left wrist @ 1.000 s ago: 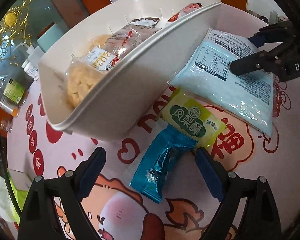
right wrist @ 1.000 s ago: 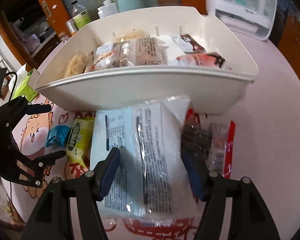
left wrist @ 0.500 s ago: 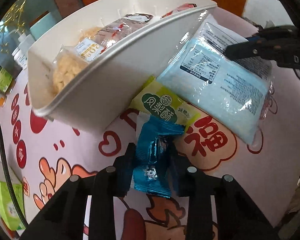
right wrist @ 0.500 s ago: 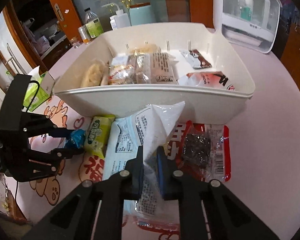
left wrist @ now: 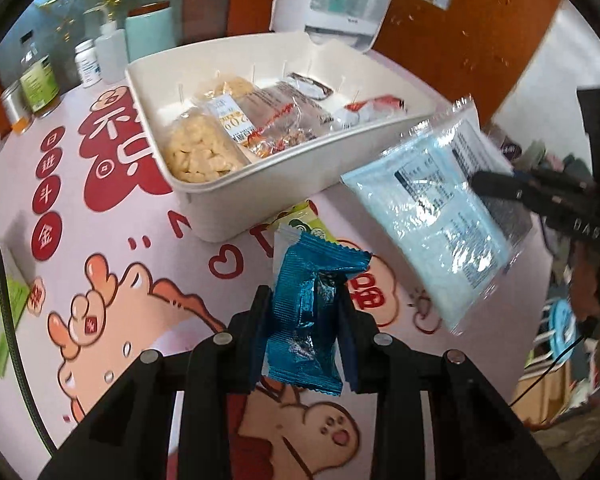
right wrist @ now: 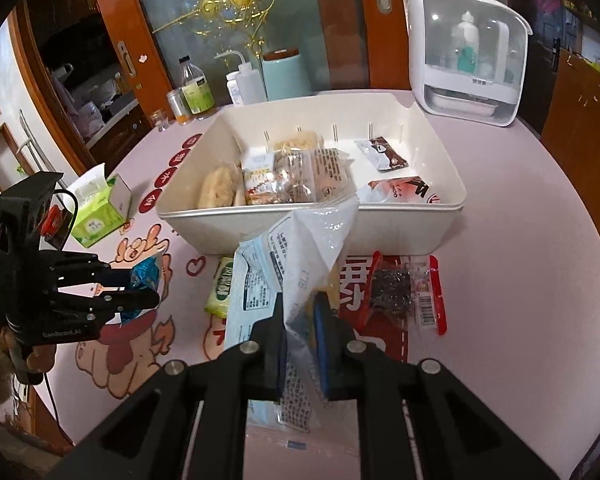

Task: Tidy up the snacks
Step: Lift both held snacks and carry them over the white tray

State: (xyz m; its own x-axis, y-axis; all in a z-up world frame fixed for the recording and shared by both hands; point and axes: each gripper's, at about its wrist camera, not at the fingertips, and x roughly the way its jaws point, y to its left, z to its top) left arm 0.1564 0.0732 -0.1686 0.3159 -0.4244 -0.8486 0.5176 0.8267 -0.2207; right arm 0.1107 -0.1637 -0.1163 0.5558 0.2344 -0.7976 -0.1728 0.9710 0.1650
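A pink cartoon-printed surface (right wrist: 520, 216) carries a cream plastic bin (right wrist: 400, 232); left hand-held gripper (left wrist: 304, 312) clamps a crinkly blue foil packet (left wrist: 308, 320), right hand-held gripper (right wrist: 300, 320) a glossy pale-blue pouch (right wrist: 260, 280).

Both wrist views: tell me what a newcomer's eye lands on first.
The left gripper, low in its view, is shut on a shiny blue wrapper held above the cartoon tablecloth. To the right, the right gripper pinches a pale blue packet in the air. Behind both sits a white bin of snacks.
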